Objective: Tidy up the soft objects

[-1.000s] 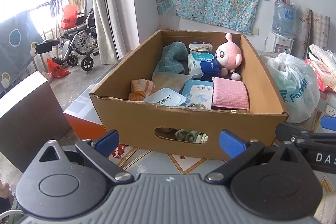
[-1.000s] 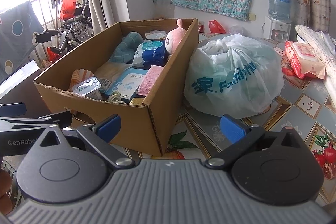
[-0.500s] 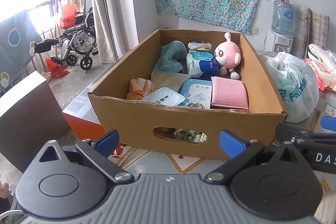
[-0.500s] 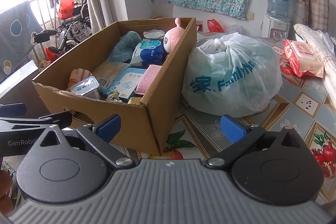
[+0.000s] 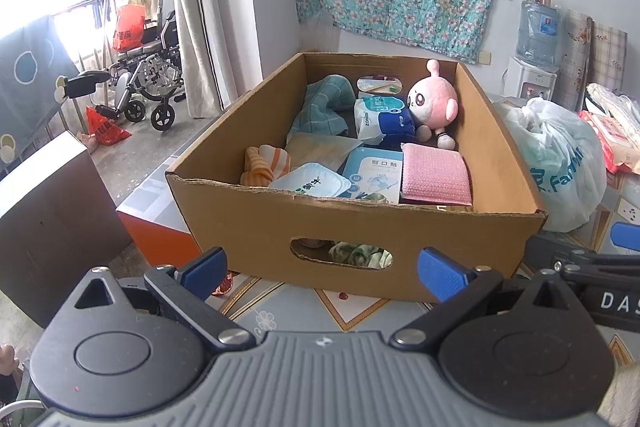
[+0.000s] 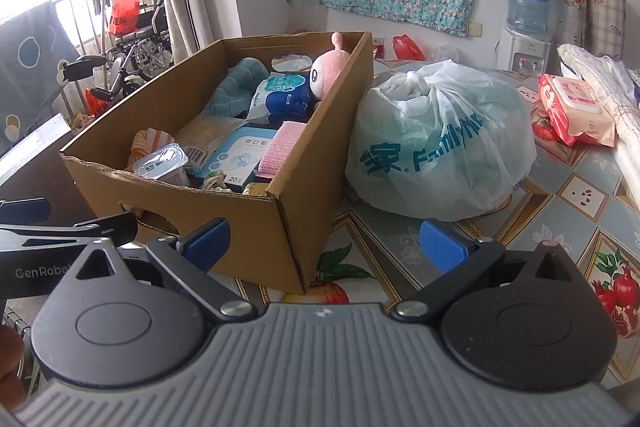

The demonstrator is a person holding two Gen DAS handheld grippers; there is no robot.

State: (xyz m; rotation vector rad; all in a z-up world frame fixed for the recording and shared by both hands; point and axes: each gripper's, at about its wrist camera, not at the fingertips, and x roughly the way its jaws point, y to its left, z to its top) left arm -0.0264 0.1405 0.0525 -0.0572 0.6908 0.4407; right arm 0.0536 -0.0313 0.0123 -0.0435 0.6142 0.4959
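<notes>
An open cardboard box (image 5: 352, 231) (image 6: 256, 223) stands on the patterned table. It holds a pink plush doll (image 5: 434, 103) (image 6: 330, 65), a teal cloth (image 5: 320, 107), a pink sponge cloth (image 5: 434, 173), an orange striped soft item (image 5: 264, 165), wipes packs (image 5: 384, 115) and a mask pack (image 5: 374, 175). My left gripper (image 5: 322, 267) is open and empty, just short of the box's near wall. My right gripper (image 6: 324, 241) is open and empty at the box's near right corner.
A tied white FamilyMart bag (image 6: 436, 143) (image 5: 560, 155) sits right of the box. A pink wipes pack (image 6: 576, 109) and white cloth (image 6: 600, 87) lie at far right. A dark cabinet (image 5: 52, 223) and an orange-sided box (image 5: 152, 223) stand left of the table. A water dispenser (image 6: 524, 27) is behind.
Both grippers have shifted slightly toward the box, staying open and empty. Nothing in the box has moved.
</notes>
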